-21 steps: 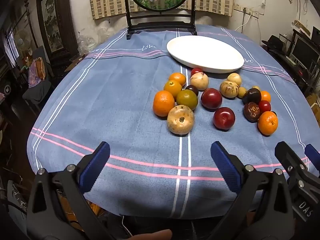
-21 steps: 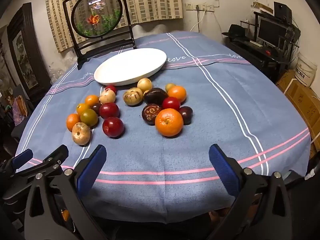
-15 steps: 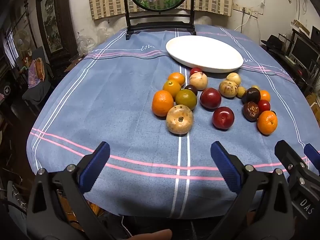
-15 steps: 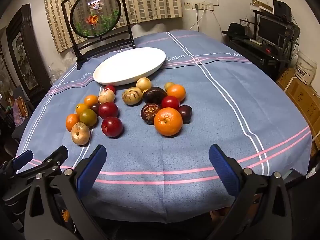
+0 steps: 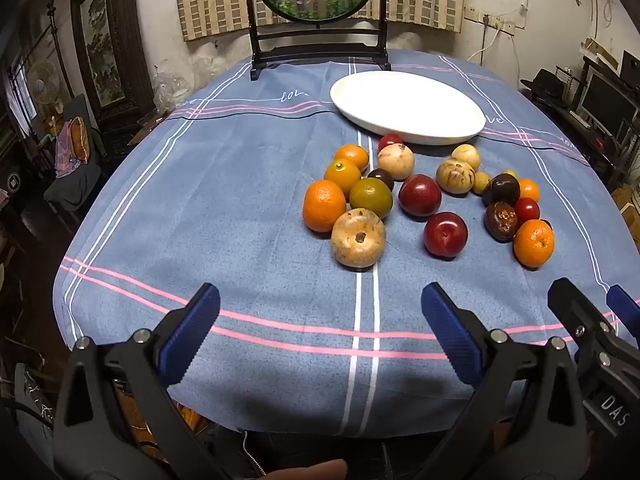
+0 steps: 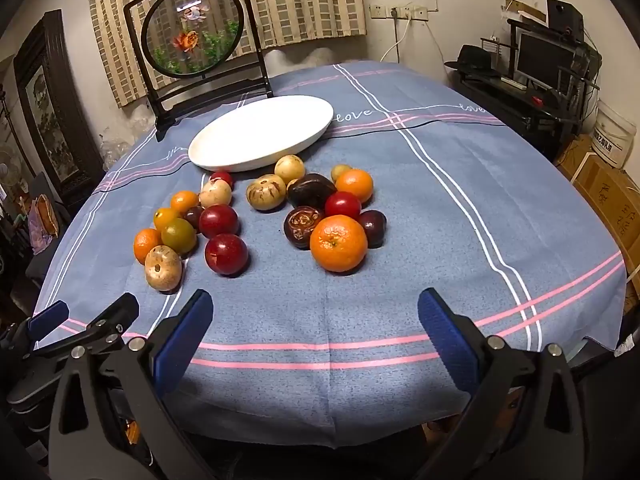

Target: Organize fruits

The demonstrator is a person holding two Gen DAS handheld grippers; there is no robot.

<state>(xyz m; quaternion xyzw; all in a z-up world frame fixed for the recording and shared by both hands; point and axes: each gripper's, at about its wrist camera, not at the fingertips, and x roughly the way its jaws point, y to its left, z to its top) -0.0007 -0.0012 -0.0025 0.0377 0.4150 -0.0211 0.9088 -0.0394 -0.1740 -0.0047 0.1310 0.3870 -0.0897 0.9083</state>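
The left gripper (image 5: pixel 320 304) hangs over the near edge of the table, its blue pads (image 5: pixel 192 332) wide apart with only cloth (image 5: pixel 240 184) between them. The right gripper (image 6: pixel 316 304) sits just beside it on the right, fingers equally spread and holding nothing. Both tilt down toward the fruit.

The fruit lies loose on the blue striped cloth near the table's middle, in two clusters just near of the white plate (image 5: pixel 408 104), which has nothing in it. In the left cluster a tan fruit (image 5: pixel 358 238) with a hole in its top is nearest, touching an orange (image 5: pixel 324 206) and a greenish one (image 5: pixel 371 198); behind them are two smaller oranges (image 5: pixel 342 174) and a pale round fruit (image 5: pixel 395 161). Two red plums (image 5: pixel 445 234) lie between the clusters. In the right cluster a big orange (image 6: pixel 338 243) is nearest, with a brown wrinkled fruit (image 6: pixel 302 226) touching its left side and a dark plum (image 6: pixel 372 228) on its right, possibly touching it. A round goldfish screen (image 6: pixel 194 40) stands at the table's far edge behind the plate.
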